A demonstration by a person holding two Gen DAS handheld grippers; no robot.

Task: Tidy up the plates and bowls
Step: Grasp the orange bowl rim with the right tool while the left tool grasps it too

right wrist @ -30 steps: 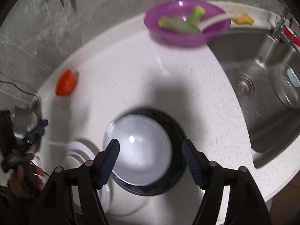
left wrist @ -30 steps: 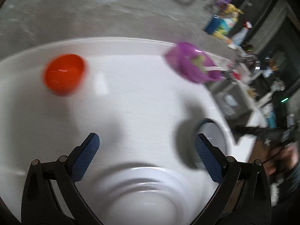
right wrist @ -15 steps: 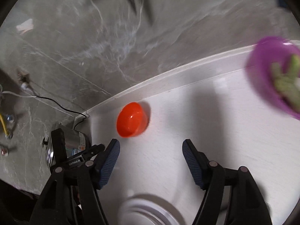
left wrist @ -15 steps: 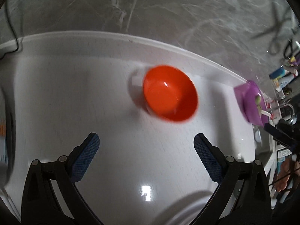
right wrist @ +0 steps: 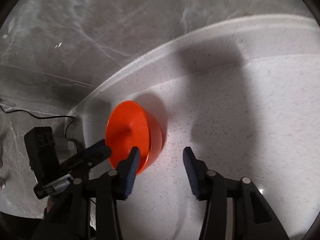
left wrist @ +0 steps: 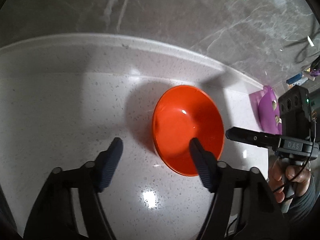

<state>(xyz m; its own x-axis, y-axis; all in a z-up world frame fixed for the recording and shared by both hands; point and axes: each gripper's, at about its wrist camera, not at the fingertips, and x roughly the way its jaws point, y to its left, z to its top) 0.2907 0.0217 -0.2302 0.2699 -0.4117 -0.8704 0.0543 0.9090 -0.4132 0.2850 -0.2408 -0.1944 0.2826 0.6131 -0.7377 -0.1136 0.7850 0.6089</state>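
The left tongs reach forward and down over the white speckled tabletop, jaws spread wide and gripping nothing. Its left finger hangs over bare surface; its right finger stands in front of the near wall of the orange bowl, overlapping the bowl's inside, though whether it touches the bowl cannot be told. The bowl sits upright on the tabletop, ahead and slightly right of these tongs, near the raised back edge below the grey marbled wall. Further right, past the bowl, the right tongs enter from the side, a finger tip pointing at the bowl's right rim just short of it, held by a bare hand wrapped around the handle. Beyond them at the far right lies a purple bowl, partly hidden.

From the right wrist view, the left tongs come in from the left, a blue-padded tip at the orange bowl's left rim. The right tongs are also wide apart and hold nothing; the left finger overlaps the bowl's near rim, while the right finger is over bare tabletop, well clear of the bowl. The bowl lies ahead and left of these tongs.
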